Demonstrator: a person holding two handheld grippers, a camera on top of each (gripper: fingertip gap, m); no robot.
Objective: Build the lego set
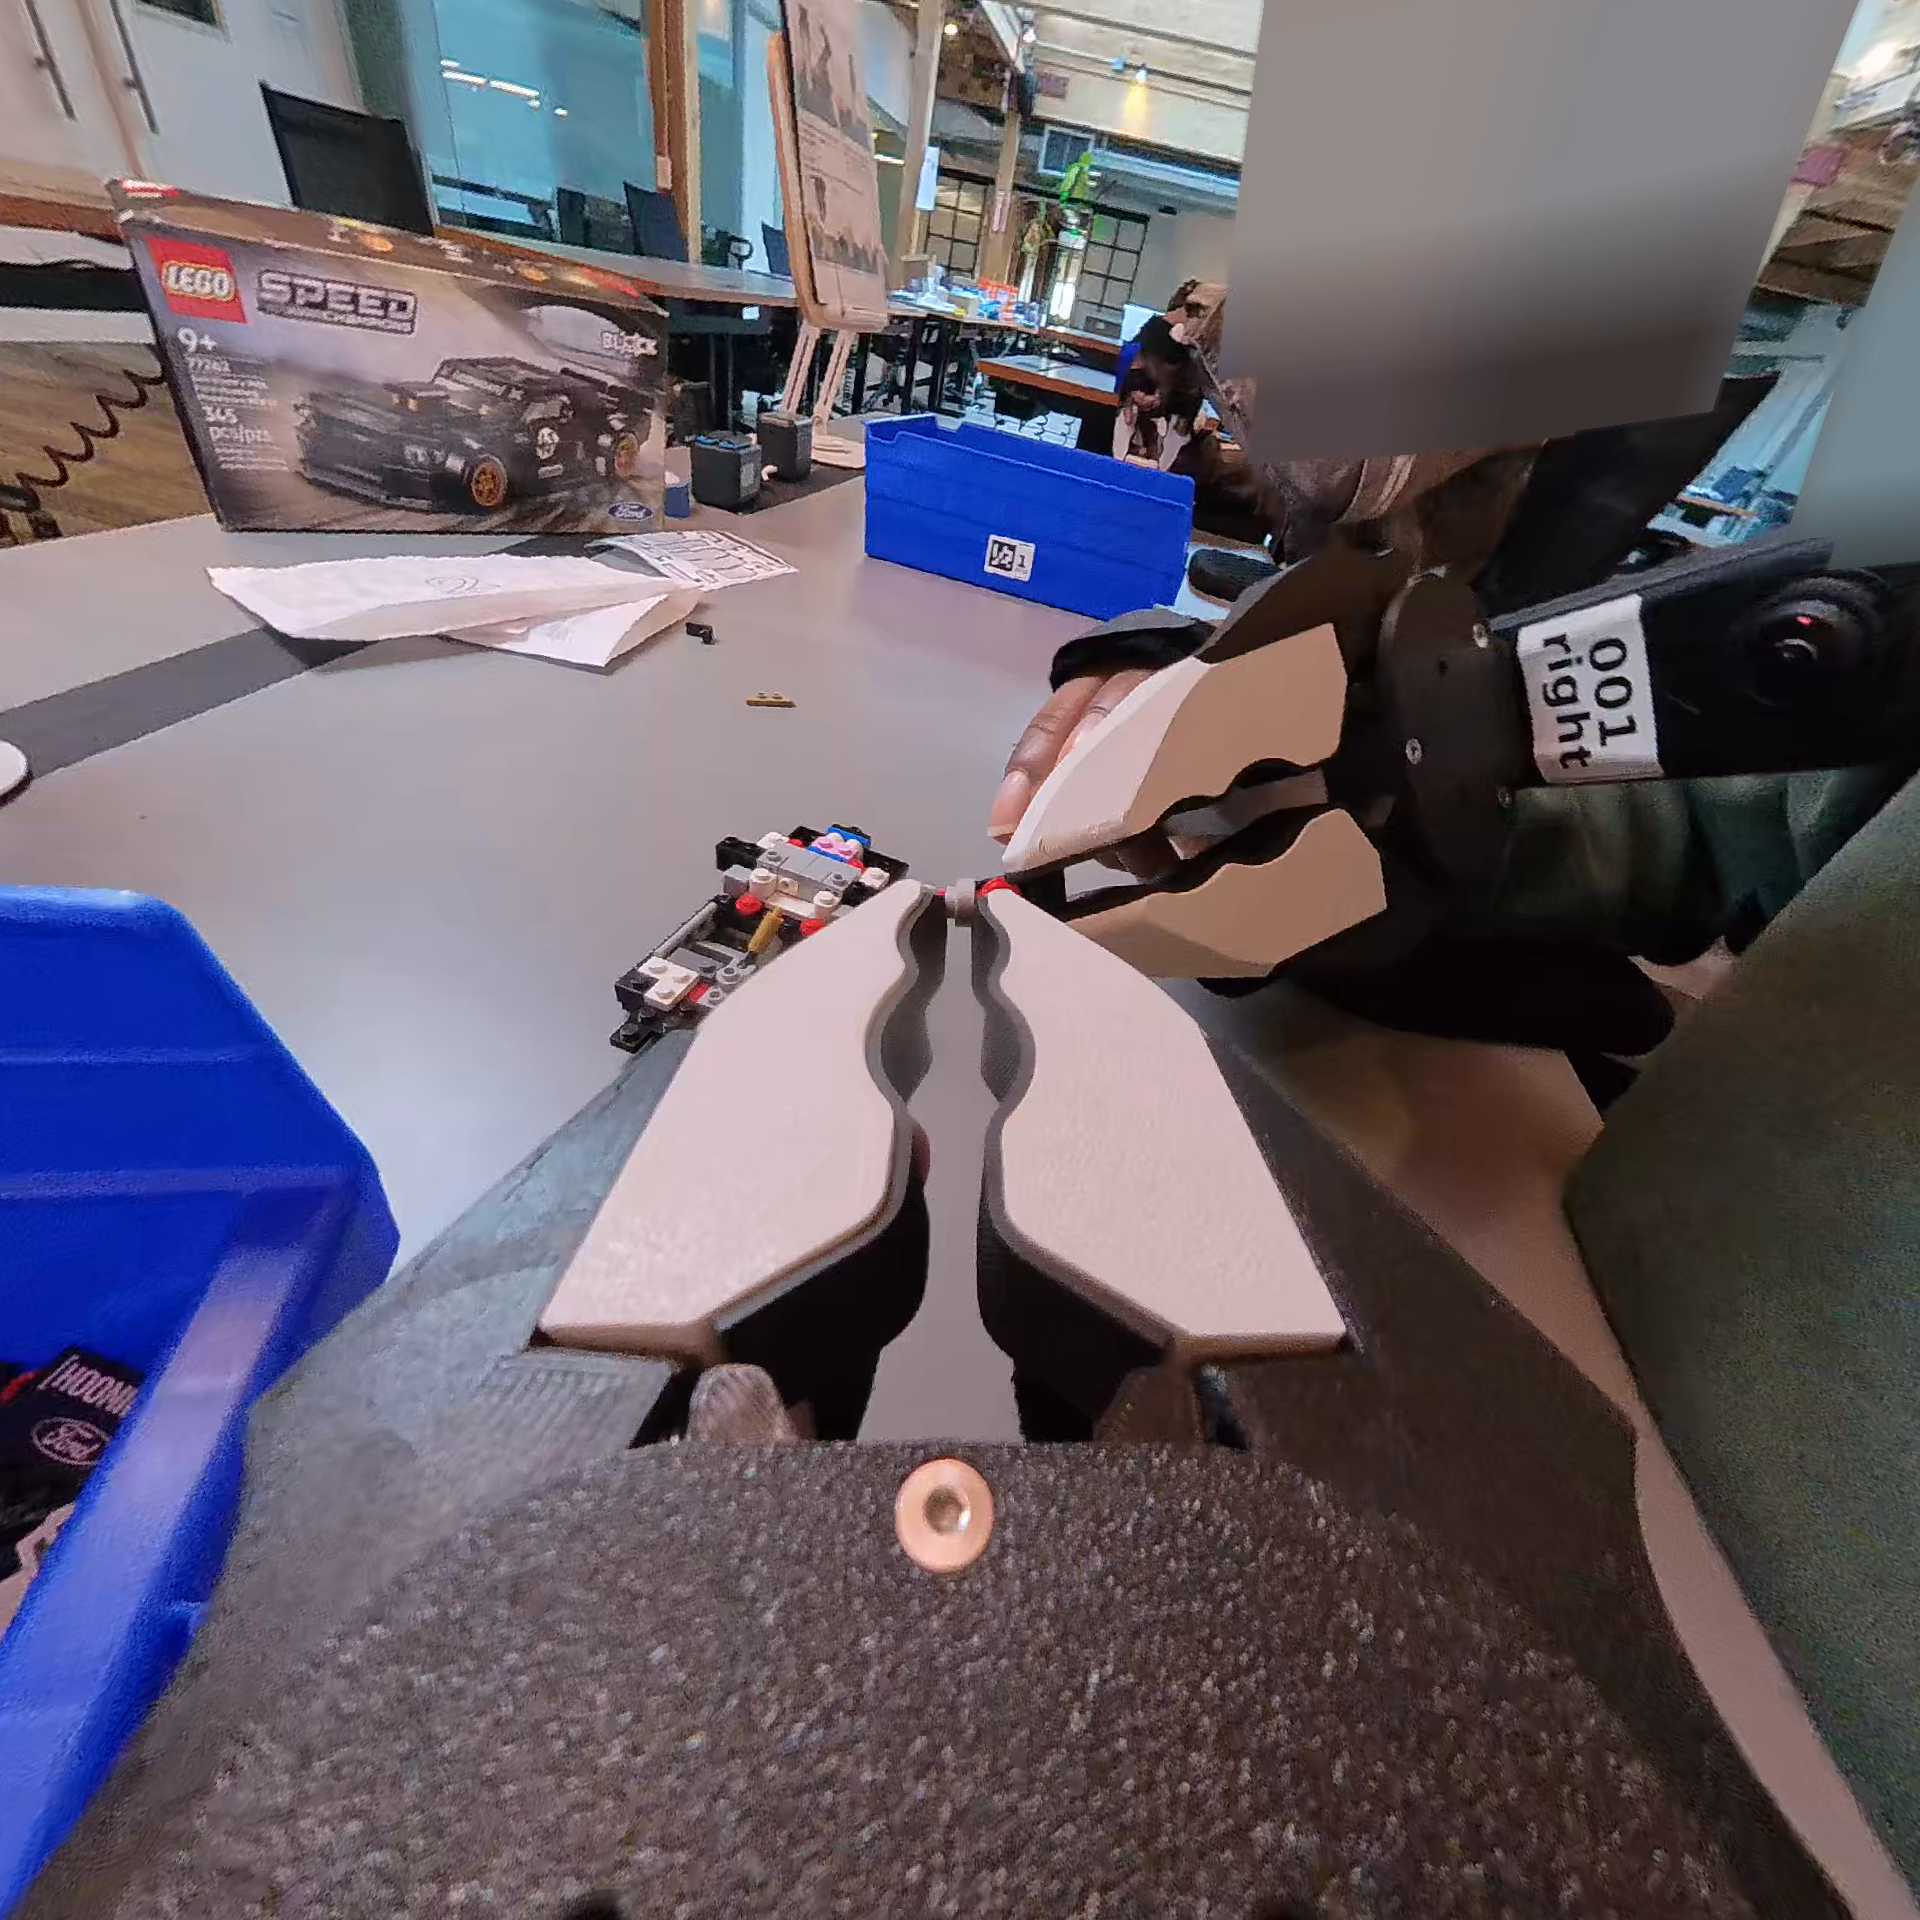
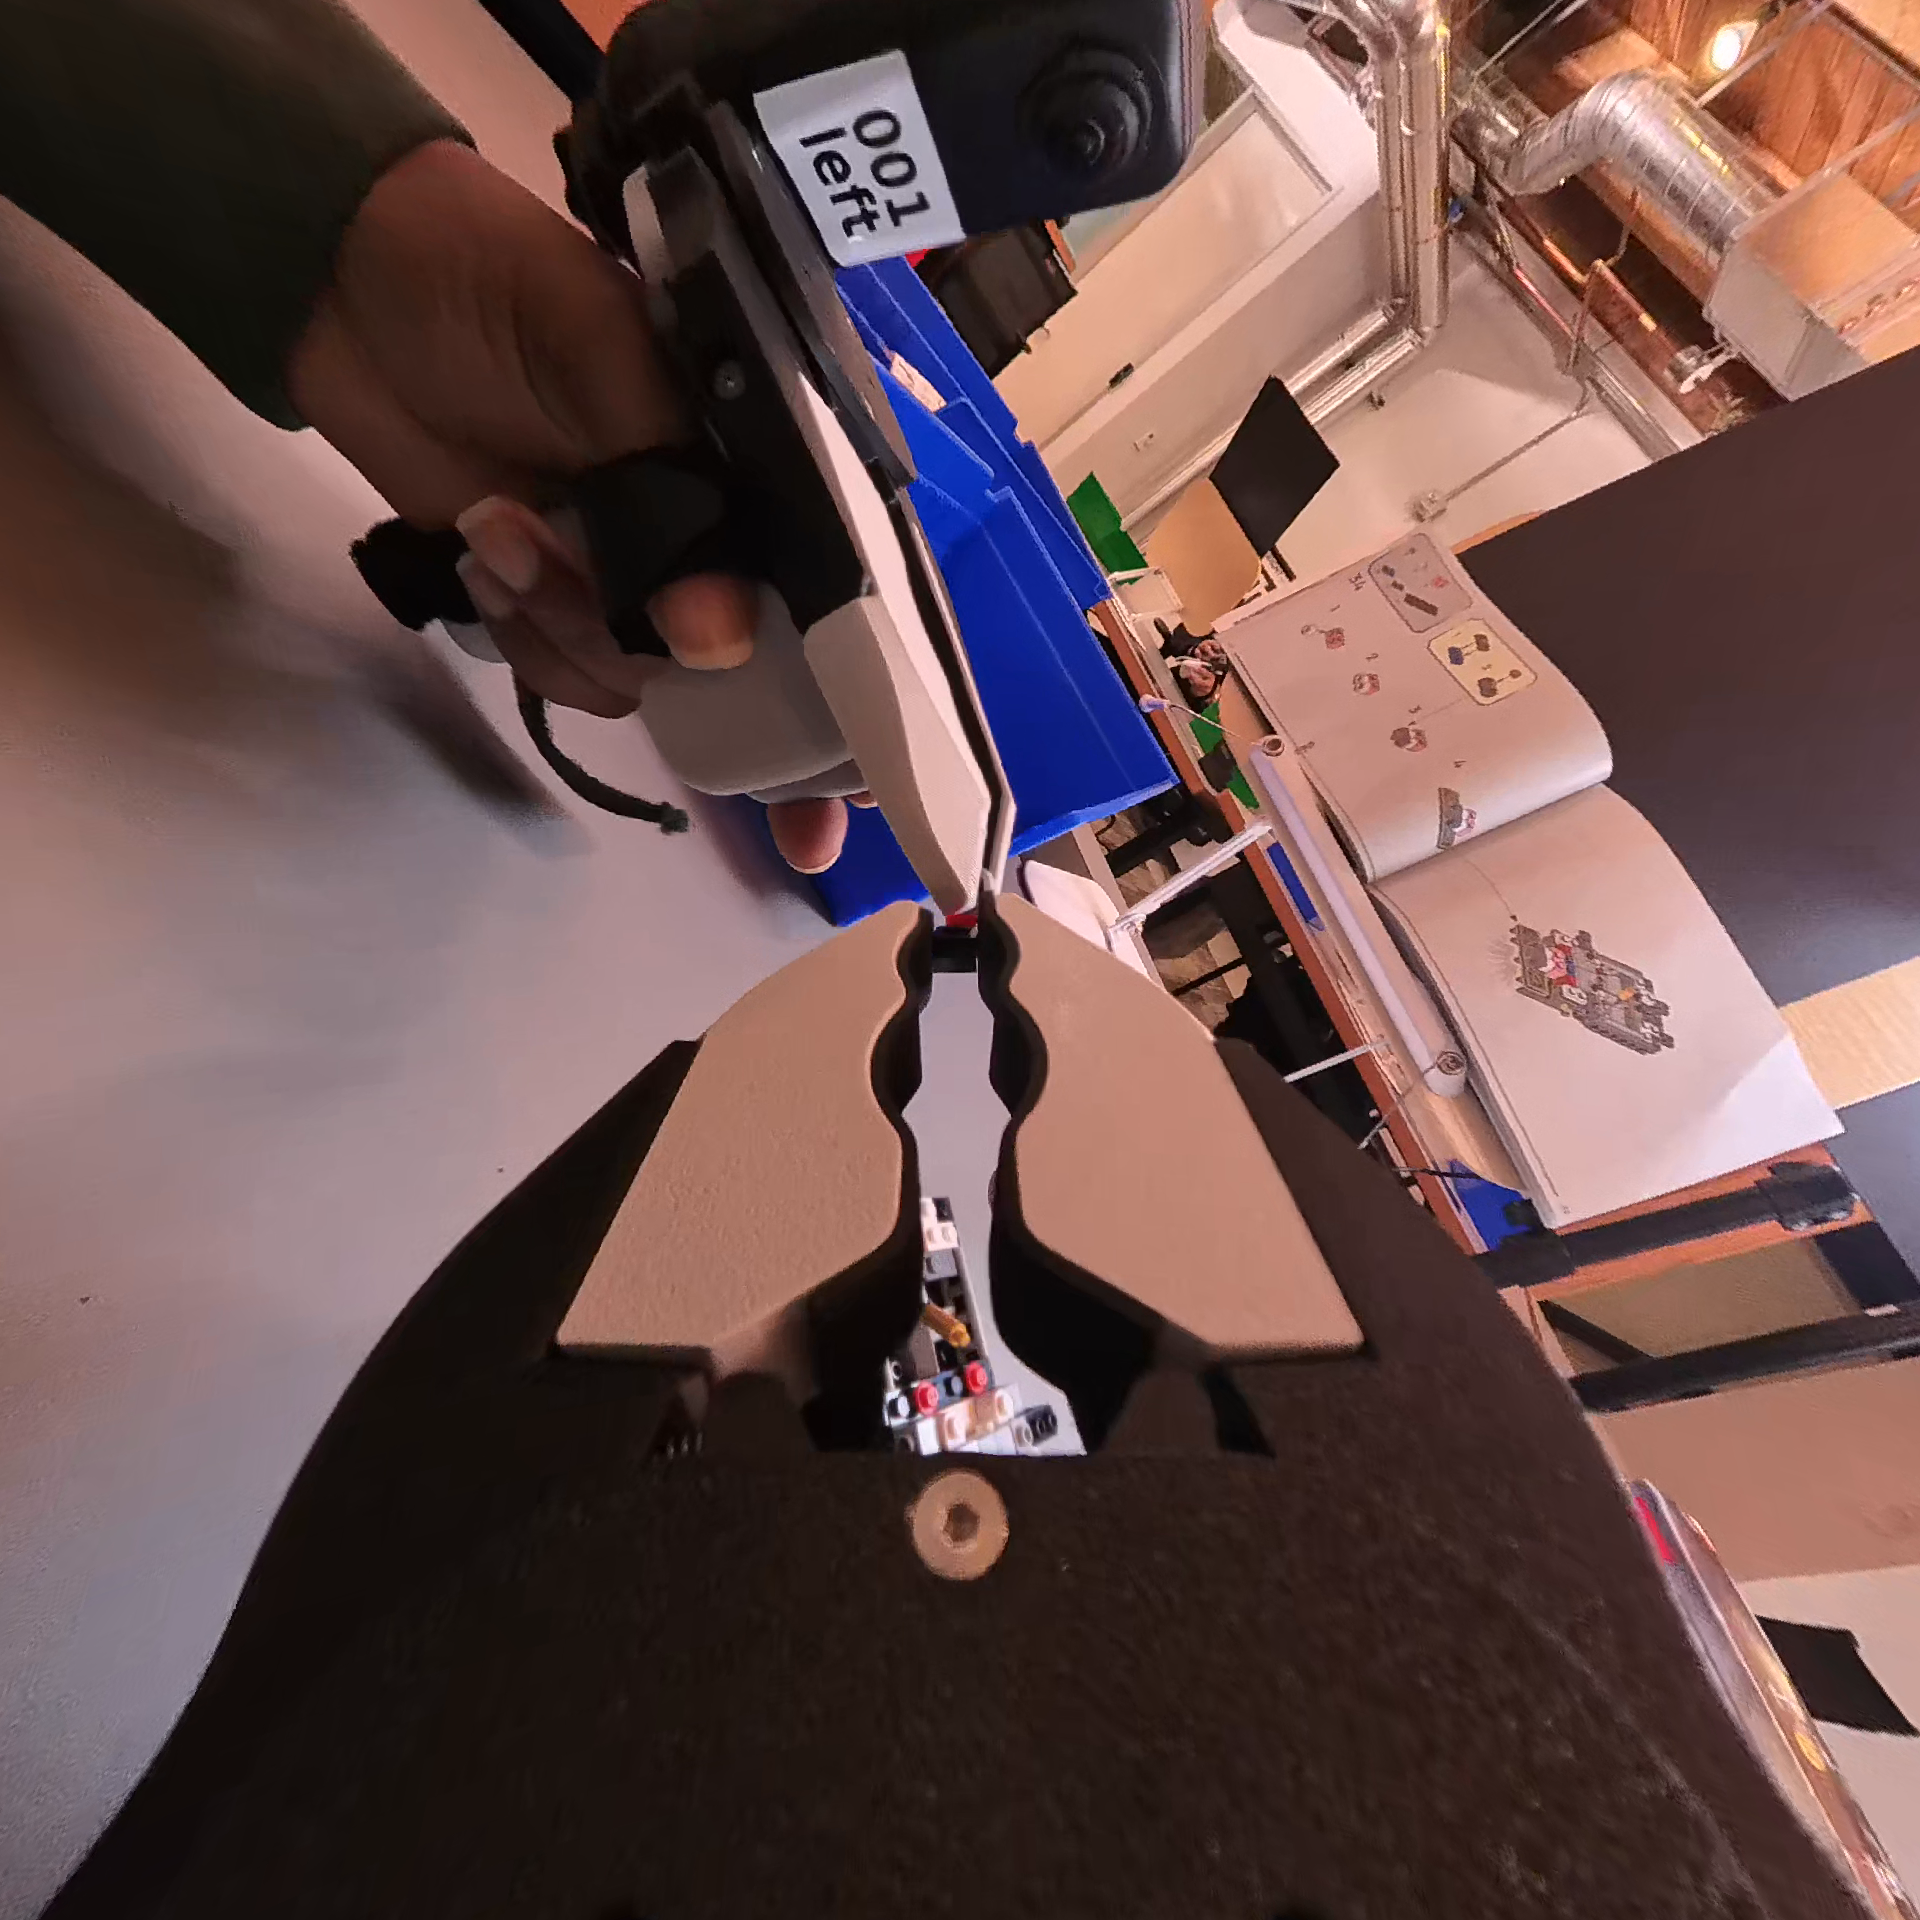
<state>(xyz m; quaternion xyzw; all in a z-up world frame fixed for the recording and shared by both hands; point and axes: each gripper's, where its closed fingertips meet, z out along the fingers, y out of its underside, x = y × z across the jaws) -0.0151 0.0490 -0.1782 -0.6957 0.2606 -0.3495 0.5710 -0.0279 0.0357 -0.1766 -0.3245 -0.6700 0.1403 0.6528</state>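
My left gripper (image 1: 961, 906) is shut on a small grey brick piece (image 1: 962, 896) with a red pin, held above the grey table (image 1: 468, 831). My right gripper (image 2: 954, 938) is shut on a small black piece (image 2: 951, 950) with red on it. Both grippers meet tip to tip, and the two pieces touch. The right gripper also shows in the left wrist view (image 1: 1023, 881), the left one in the right wrist view (image 2: 985, 883). A part-built brick car chassis (image 1: 748, 935) lies on the table just below and left of the tips; it shows between my right fingers (image 2: 956, 1382).
A blue bin (image 1: 156, 1195) sits close at the left, another (image 1: 1029, 509) at the back. A brick-set box (image 1: 405, 384), paper bags (image 1: 457, 603) and loose small pieces (image 1: 769, 699) lie beyond. An open instruction booklet (image 2: 1507, 883) stands at the right. My two grippers' fingertips are within a few centimetres of each other.
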